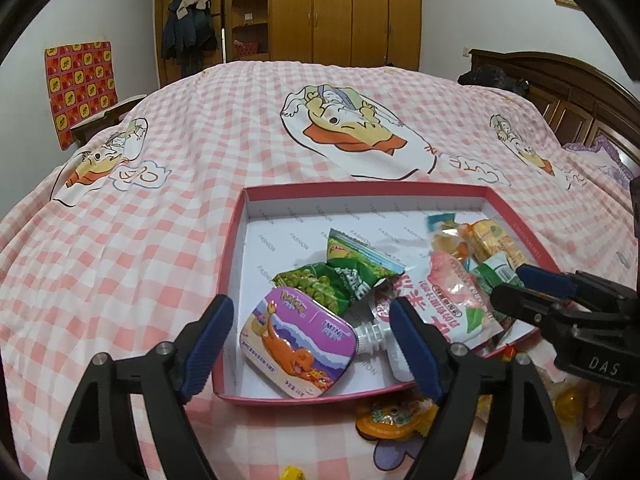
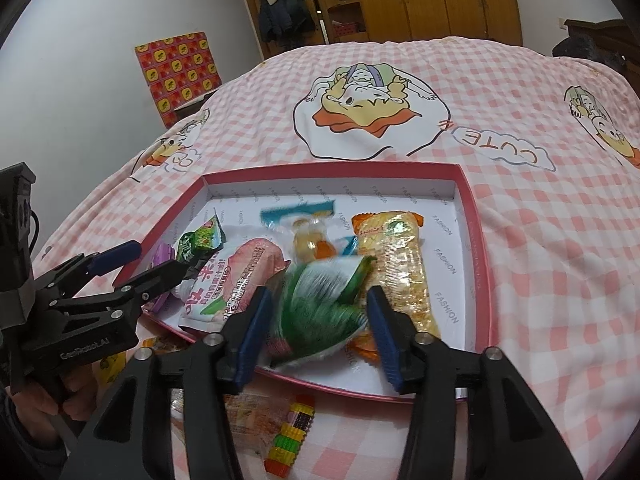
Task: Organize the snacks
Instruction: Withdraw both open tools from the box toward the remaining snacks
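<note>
A red-rimmed box lies on the bed and holds several snacks. In the left wrist view my left gripper is open, its jaws either side of a purple mint tin lying in the box's near corner beside a green pea packet. In the right wrist view my right gripper is open above a blurred green-and-white packet that lies between its jaws in the box. A pink packet and a yellow cracker packet lie beside it.
The pink checked bedspread surrounds the box. Loose snacks lie in front of the box: an orange jelly cup and a strip of coloured candy. A wooden headboard stands at the right, a wardrobe behind.
</note>
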A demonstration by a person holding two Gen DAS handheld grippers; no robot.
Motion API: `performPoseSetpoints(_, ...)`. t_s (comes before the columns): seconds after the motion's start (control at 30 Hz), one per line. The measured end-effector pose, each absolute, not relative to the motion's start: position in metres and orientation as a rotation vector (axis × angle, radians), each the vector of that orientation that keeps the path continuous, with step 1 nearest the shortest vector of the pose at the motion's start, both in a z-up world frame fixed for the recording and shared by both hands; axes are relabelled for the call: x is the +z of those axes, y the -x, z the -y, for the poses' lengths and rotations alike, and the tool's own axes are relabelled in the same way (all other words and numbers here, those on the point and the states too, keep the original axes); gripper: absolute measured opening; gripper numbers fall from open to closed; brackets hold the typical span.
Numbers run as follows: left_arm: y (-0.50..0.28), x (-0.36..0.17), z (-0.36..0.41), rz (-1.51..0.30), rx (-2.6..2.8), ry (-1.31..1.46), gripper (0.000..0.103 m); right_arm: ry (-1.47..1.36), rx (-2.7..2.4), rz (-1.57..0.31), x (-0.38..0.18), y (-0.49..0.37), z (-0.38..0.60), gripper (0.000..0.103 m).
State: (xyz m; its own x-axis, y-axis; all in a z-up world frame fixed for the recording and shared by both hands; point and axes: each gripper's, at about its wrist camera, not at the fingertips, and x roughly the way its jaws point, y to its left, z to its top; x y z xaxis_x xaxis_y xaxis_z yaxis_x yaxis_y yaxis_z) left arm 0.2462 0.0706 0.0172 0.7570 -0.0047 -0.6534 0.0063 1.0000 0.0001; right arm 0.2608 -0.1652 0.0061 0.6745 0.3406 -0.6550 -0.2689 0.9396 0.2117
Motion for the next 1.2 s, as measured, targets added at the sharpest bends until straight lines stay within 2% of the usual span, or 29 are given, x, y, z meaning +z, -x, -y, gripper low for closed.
performPoseSetpoints(0.17, -0.246, 0.017, -0.071, -0.712, -0.01, 0.001, 0.085, -0.098, 0.339, -0.755, 0.006, -0.26, 0.165, 0.066)
performPoseSetpoints(0.37, -0.24, 0.022, -0.076, -0.685, -0.014, 0.027, 0.085, -0.121, 0.351, -0.733, 0.01, -0.256, 0.168, 0.071)
performPoseSetpoints(0.8, -0.224, 0.032, -0.084, -0.757, 0.008, 0.053, 0.086, -0.114, 0.329, -0.705, 0.025, -0.242, 0.165, 0.073)
performPoseSetpoints(1.2, -0.193, 0.049, -0.087, -0.769, 0.028, 0.059, 0.086, -0.156, 0.246, -0.645, 0.061, -0.209, 0.193, 0.076)
